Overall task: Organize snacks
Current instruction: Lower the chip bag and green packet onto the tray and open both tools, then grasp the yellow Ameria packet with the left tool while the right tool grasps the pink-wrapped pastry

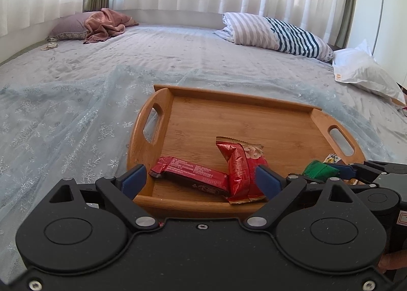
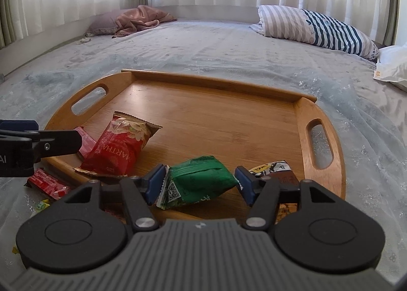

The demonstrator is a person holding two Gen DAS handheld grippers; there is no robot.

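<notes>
A wooden tray [image 1: 254, 118] [image 2: 229, 118] with handle slots lies on the bed. In it lie a red snack packet [image 1: 239, 163] [image 2: 117, 148] and a dark red bar [image 1: 193, 176]. My left gripper [image 1: 201, 181] is open over the tray's near rim, its fingers either side of the bar and packet. My right gripper [image 2: 198, 184] is closed on a green snack packet [image 2: 198, 181] [image 1: 318, 168] just above the tray's near edge. A brown and yellow packet [image 2: 279, 171] lies behind its right finger.
Another red bar [image 2: 48, 184] and small yellow-green sweets [image 2: 42, 205] lie on the bedcover left of the tray. Striped bedding [image 1: 274, 33], a white pillow [image 1: 366, 72] and a pink blanket [image 1: 106, 23] lie farther off by the curtains.
</notes>
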